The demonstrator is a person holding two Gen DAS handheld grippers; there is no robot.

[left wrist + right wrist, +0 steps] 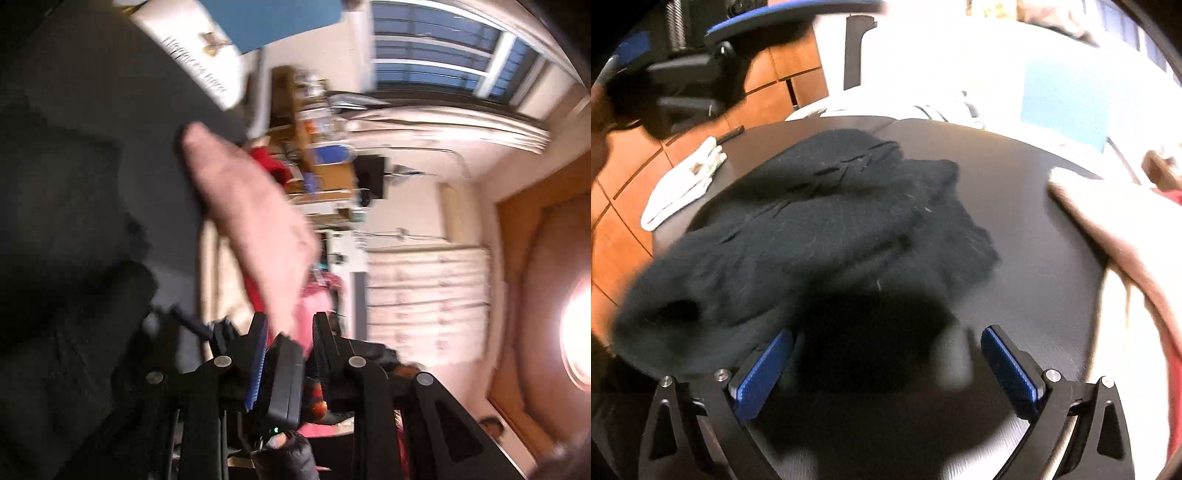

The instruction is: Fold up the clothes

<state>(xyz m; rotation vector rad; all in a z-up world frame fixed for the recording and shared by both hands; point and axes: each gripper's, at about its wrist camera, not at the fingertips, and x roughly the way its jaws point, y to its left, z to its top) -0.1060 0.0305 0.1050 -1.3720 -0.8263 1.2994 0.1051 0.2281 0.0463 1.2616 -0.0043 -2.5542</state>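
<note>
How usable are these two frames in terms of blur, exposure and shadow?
Left wrist view: rolled sideways, heavy motion blur, ceiling lamp blown out. Right wrist view: black garment smeared at its left end, background overexposed, a dark shadow between the open right tongs.

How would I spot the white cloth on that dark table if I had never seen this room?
Find the round dark table with the black garment heaped on it. Follow its left edge toward the orange cabinets: the white cloth lies there, hanging partly over the rim. It is small and bright, unlike the big pinkish fabric on the right.
</note>
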